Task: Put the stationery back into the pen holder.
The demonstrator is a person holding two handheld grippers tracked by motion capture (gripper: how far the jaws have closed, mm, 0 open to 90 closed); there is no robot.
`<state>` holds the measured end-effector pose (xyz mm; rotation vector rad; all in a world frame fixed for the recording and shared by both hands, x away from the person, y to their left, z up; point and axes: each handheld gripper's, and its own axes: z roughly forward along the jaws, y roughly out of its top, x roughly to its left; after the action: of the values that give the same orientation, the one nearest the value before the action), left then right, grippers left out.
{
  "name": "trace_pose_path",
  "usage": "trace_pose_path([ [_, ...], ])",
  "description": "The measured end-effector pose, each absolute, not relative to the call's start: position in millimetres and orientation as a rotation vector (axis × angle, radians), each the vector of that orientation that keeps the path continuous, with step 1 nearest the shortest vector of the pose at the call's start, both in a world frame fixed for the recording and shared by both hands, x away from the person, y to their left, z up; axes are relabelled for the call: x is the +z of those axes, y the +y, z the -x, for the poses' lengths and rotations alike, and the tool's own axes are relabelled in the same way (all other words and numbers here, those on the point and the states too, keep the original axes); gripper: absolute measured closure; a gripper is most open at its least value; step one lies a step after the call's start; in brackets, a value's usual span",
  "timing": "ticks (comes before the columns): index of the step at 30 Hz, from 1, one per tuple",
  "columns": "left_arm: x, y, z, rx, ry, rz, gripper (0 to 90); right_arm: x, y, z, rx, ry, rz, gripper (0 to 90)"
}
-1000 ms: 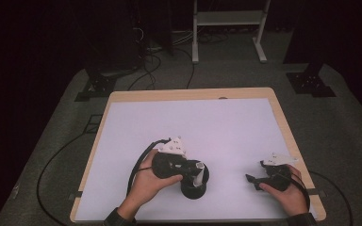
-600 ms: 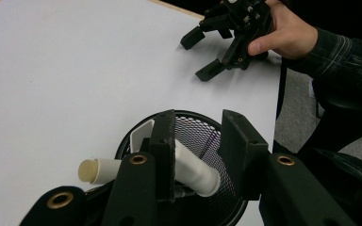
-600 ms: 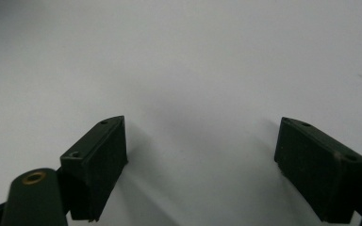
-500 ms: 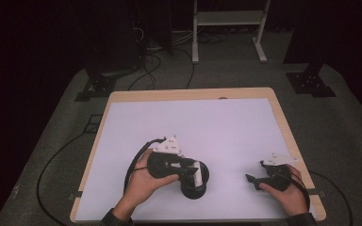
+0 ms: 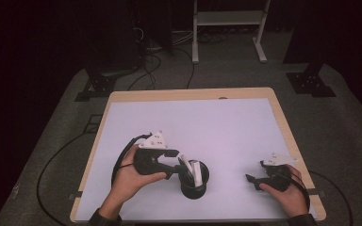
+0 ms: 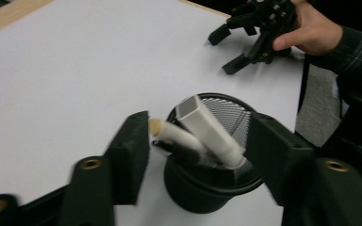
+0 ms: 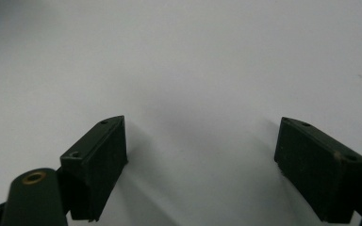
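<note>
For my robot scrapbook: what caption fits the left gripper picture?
Open left tongs straddle a black mesh cup holding white markers.

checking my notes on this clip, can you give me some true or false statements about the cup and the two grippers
1. The black mesh cup stands upright on the table. True.
2. The cup is empty. False: white pens lean in it.
3. The left gripper is open, its jaws either side of the pens. True.
4. The right gripper is shut on a pen. False: it is open over bare table.
</note>
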<state>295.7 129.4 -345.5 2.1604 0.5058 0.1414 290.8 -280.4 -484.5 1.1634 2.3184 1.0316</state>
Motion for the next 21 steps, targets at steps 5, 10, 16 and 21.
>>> trace_pose_path([
  [5,-348,146,-297,0.168,0.544,-2.146,26.2,-484,-280,-291,1.031,2.318,-1.164,16.5],
  [10,-354,164,-297,0.222,0.605,-2.145,18.5,-485,-280,-291,1.031,2.317,-1.163,16.5],
  [16,-365,185,-297,0.25,0.686,-2.126,15.9,-484,-280,-291,1.03,2.318,-1.164,16.5],
  [21,-377,200,-296,0.285,0.741,-2.127,14.6,-484,-280,-291,1.03,2.318,-1.164,16.5],
])
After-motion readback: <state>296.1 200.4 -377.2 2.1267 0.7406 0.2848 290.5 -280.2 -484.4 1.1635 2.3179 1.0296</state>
